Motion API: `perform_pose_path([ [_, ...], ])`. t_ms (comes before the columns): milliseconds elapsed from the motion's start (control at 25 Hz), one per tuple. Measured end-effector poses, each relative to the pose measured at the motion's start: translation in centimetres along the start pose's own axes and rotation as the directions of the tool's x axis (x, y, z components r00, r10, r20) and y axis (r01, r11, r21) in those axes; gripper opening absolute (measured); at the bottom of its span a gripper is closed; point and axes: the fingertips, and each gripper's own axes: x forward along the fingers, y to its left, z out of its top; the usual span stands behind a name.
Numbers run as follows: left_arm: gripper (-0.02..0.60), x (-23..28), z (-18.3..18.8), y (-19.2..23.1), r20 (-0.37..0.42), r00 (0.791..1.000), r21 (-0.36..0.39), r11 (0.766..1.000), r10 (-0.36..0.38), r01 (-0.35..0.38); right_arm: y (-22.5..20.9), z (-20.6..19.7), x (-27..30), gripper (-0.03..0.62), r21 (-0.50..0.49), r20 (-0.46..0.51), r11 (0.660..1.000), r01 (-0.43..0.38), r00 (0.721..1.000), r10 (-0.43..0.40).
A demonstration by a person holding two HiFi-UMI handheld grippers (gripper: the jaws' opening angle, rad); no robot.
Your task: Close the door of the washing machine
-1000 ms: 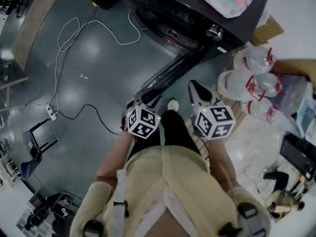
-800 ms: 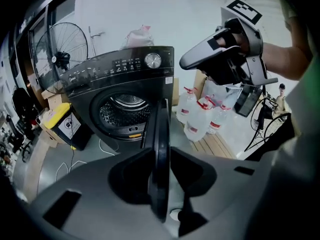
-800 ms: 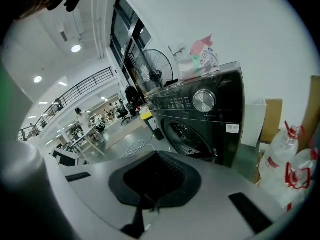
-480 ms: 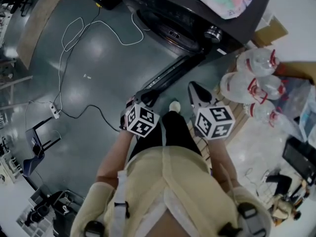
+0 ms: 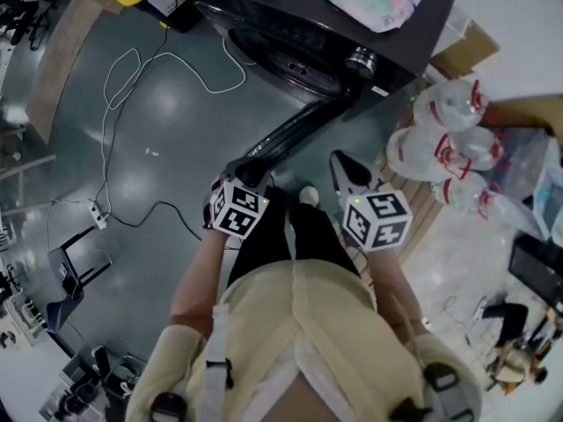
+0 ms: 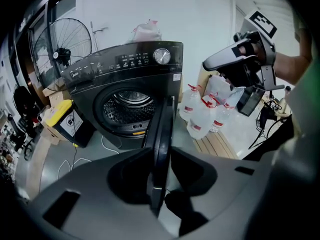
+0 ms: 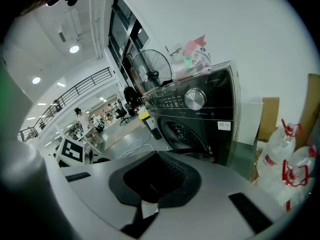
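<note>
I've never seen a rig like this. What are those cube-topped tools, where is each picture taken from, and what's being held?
No robot here: a person holds a gripper in each hand; the patterned cubes belong to them. One camera sits on the person's head, looking down; one rides on each gripper. The left gripper pinches the edge of the open door of the washing machine, its jaws having just closed in, then eased slightly. The right gripper is shut and empty. Water bottles stand nearby.

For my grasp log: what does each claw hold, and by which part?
The left claw grips the washing machine door by its free edge; its jaws just closed in, then eased slightly. The right claw holds nothing.
</note>
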Motion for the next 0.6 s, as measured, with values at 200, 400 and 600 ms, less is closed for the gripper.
perform_pose_path([
  [200,0.132,0.7,0.3,2.3,-0.006,1.0,0.023,1.0,0.006,-0.006,-0.1,0.2,0.3,0.005,-0.001,0.01,1.0,0.024,1.0,-0.024],
  [400,0.133,0.9,0.7,4.6,0.0,1.0,0.083,0.996,-0.013,0.013,0.0,1.3,0.8,0.005,-0.007,0.025,0.998,0.061,0.998,-0.061],
  [600,0.135,1.6,1.7,6.9,-0.02,0.999,0.147,0.988,-0.042,0.044,0.0,2.2,2.1,0.005,0.01,0.02,0.995,0.099,0.995,-0.099],
])
